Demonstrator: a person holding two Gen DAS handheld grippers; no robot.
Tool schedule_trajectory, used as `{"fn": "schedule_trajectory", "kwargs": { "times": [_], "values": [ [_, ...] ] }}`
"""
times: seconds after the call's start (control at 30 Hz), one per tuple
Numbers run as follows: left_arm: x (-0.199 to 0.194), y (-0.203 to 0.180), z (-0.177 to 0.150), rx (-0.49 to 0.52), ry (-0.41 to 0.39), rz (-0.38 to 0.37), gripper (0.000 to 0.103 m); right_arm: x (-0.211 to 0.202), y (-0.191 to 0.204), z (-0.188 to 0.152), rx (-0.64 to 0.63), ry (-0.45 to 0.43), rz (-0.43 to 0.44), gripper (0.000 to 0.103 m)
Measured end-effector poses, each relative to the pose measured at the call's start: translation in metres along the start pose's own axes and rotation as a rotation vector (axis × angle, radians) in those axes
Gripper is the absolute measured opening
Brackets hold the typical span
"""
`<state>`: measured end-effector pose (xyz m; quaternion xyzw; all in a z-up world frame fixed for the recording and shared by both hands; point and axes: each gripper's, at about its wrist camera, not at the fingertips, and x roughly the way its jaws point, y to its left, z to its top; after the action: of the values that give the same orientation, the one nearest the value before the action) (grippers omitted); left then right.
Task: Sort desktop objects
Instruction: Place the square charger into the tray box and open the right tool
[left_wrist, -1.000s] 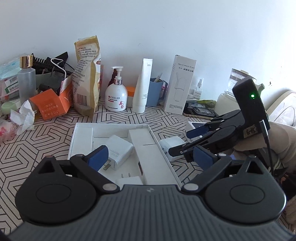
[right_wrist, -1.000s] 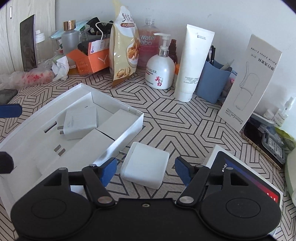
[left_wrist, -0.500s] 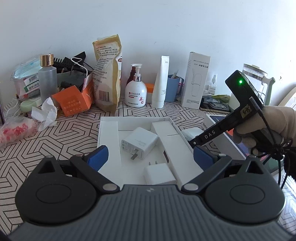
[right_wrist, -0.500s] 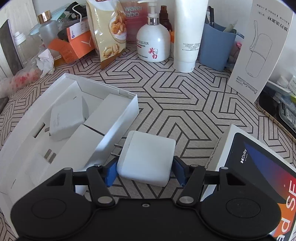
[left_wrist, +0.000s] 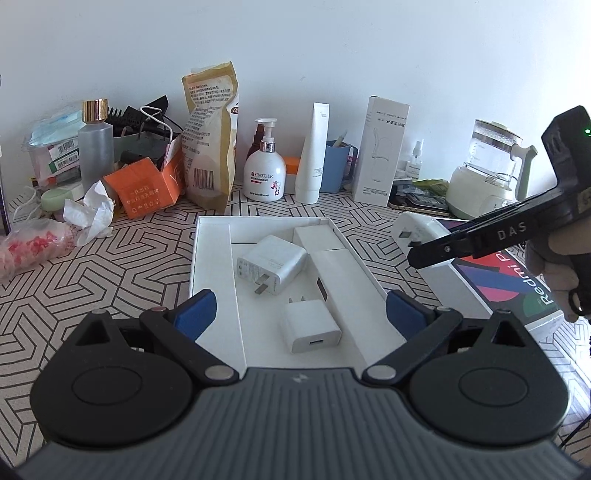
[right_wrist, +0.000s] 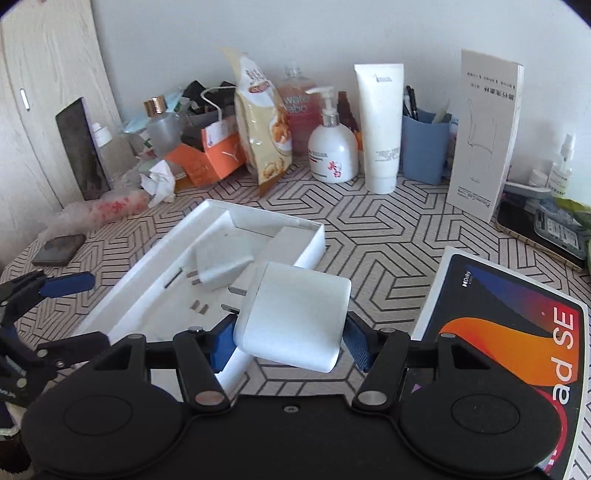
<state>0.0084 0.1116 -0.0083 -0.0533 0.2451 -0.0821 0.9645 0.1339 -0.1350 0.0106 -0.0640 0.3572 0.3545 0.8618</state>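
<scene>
My right gripper (right_wrist: 290, 341) is shut on a large white charger (right_wrist: 295, 317) and holds it above the table, beside the near right edge of the open white box (right_wrist: 207, 218). In the left wrist view the same charger (left_wrist: 421, 229) hangs in the right gripper (left_wrist: 428, 251) to the right of the white box (left_wrist: 210, 251). Inside the box lie a white plug adapter (left_wrist: 271, 264) and a smaller white USB charger (left_wrist: 310, 325). My left gripper (left_wrist: 299, 314) is open and empty over the box's near end.
A tablet box (right_wrist: 517, 332) lies to the right. Along the wall stand a snack bag (left_wrist: 210, 133), a pump bottle (left_wrist: 264, 170), a white tube (left_wrist: 312, 151), a tall white carton (left_wrist: 380, 147), an orange box (left_wrist: 147, 184) and a kettle (left_wrist: 487, 173). A dark phone (right_wrist: 59, 249) lies at left.
My right gripper closed on the large white charger and lifted it off the table. My left gripper drew back from the box and stays open.
</scene>
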Motion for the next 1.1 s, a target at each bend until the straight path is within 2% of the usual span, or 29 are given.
{"fn": "schedule_trajectory", "kwargs": {
  "times": [0.2, 0.3, 0.37, 0.43, 0.5, 0.63, 0.8, 0.87, 0.97, 1.1],
  "values": [
    [-0.019, -0.002, -0.009, 0.022, -0.012, 0.018, 0.100, -0.001, 0.041, -0.010, -0.059, 0.019, 0.164, 0.066],
    [-0.030, -0.001, -0.014, 0.047, 0.004, 0.006, 0.100, 0.005, 0.060, -0.012, -0.086, 0.028, 0.198, 0.066],
    [-0.038, -0.003, -0.017, 0.068, -0.001, 0.008, 0.099, 0.011, 0.073, -0.012, -0.123, 0.037, 0.198, 0.066],
    [-0.041, -0.006, -0.020, 0.123, -0.004, 0.062, 0.099, 0.018, 0.081, -0.009, -0.143, 0.041, 0.187, 0.066],
    [-0.043, -0.004, -0.024, 0.154, -0.007, 0.082, 0.099, 0.026, 0.088, -0.005, -0.154, 0.048, 0.187, 0.066],
    [-0.053, 0.012, -0.031, 0.112, -0.005, 0.074, 0.099, 0.041, 0.098, -0.004, -0.164, 0.098, 0.220, 0.066],
    [-0.066, 0.020, -0.038, 0.153, -0.023, 0.147, 0.100, 0.058, 0.103, -0.009, -0.200, 0.171, 0.216, 0.066],
    [-0.069, 0.023, -0.038, 0.143, -0.031, 0.129, 0.100, 0.066, 0.105, -0.010, -0.224, 0.188, 0.186, 0.066],
    [-0.072, 0.030, -0.037, 0.111, -0.036, 0.088, 0.100, 0.075, 0.109, -0.010, -0.227, 0.215, 0.207, 0.066],
    [-0.072, 0.035, -0.039, 0.104, -0.034, 0.100, 0.100, 0.082, 0.113, -0.012, -0.243, 0.235, 0.185, 0.066]
  ]
}}
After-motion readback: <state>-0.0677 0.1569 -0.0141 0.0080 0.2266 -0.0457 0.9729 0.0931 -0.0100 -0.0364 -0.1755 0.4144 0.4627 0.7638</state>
